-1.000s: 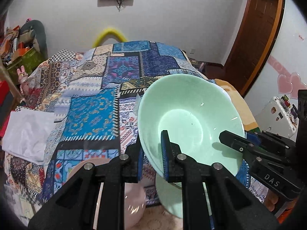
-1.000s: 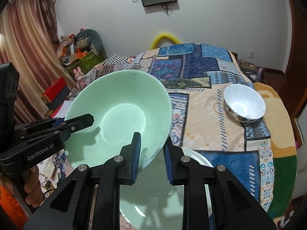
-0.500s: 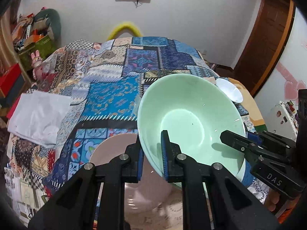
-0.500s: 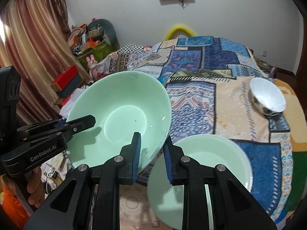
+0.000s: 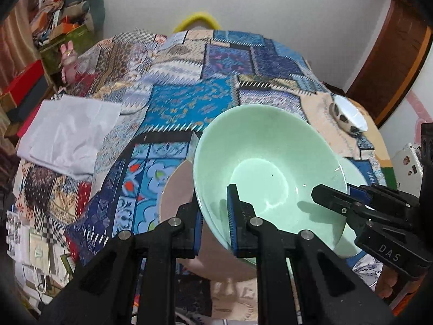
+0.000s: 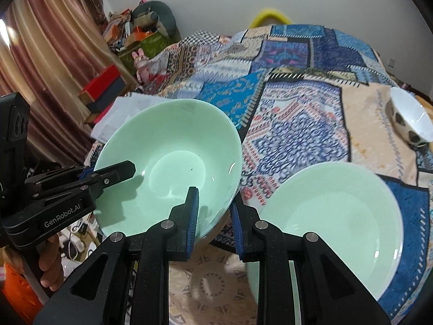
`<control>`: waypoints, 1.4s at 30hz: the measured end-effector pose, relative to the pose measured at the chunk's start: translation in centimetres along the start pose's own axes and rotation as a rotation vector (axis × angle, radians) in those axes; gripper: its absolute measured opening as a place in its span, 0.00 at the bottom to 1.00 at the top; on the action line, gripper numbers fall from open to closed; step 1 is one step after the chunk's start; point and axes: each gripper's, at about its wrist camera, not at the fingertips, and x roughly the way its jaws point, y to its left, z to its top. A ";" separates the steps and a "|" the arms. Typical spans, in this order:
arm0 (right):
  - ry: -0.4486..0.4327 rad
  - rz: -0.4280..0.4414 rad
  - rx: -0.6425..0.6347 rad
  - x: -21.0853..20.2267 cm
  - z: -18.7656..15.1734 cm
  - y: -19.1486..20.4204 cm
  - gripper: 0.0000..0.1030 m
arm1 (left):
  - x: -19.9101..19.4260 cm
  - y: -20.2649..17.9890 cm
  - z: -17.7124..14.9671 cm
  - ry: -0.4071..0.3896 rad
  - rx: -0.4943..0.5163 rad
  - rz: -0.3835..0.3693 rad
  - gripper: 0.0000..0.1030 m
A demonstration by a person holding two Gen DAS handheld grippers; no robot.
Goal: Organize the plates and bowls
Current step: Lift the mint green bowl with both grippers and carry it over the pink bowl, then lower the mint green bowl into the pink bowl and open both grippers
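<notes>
A large pale green bowl [image 5: 268, 168] hangs in the air, held by both grippers. My left gripper [image 5: 215, 216] is shut on its near left rim. My right gripper [image 6: 213, 214] is shut on its near right rim; the bowl also shows in the right wrist view [image 6: 167, 168]. Below the bowl in the left wrist view lies a pink plate [image 5: 176, 189] on the patchwork cloth. A pale green plate [image 6: 333, 216] lies to the right of the bowl. A small white bowl with dark spots [image 6: 411, 119] stands further right and back.
The patchwork cloth [image 6: 297, 124] covers a round table. A white folded cloth [image 5: 67, 132] lies at the left edge. Boxes and clutter [image 6: 130, 35] stand beyond the table on the left, by a curtain.
Both grippers have carried the green bowl to the left, off the green plate. The pink plate has come into view under the bowl.
</notes>
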 end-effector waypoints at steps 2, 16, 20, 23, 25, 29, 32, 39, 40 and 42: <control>0.014 0.004 0.001 0.5 -0.2 0.2 0.20 | 0.4 0.6 -0.4 0.014 -0.008 0.001 0.15; 0.079 0.011 -0.006 2.5 -1.1 0.9 0.20 | 2.2 2.5 -1.8 0.073 -0.017 0.016 0.15; 0.089 0.014 -0.006 2.8 -1.1 0.8 0.20 | 2.8 2.8 -2.1 0.099 -0.021 0.011 0.15; 0.092 0.014 -0.009 2.8 -1.0 0.7 0.21 | 3.1 3.0 -2.3 0.108 -0.023 0.001 0.15; 0.093 0.014 -0.010 2.6 -0.9 0.7 0.21 | 3.1 3.0 -2.3 0.109 -0.020 0.001 0.15; 0.075 0.003 -0.008 2.0 -0.6 0.5 0.23 | 3.6 3.0 -2.3 0.122 -0.022 0.000 0.15; 0.053 0.011 -0.009 1.5 -0.6 0.0 0.23 | 3.9 2.9 -2.3 0.124 -0.014 0.018 0.16; 0.043 0.012 -0.018 0.6 -0.8 -0.5 0.23 | 3.8 1.7 -1.9 0.120 0.036 0.071 0.16; 0.037 0.007 -0.015 0.3 -0.9 -0.7 0.23 | 3.7 1.5 -1.8 0.121 0.046 0.081 0.16; 0.027 0.000 -0.014 -0.2 -0.8 -1.0 0.24 | 3.5 1.3 -1.7 0.119 0.056 0.096 0.17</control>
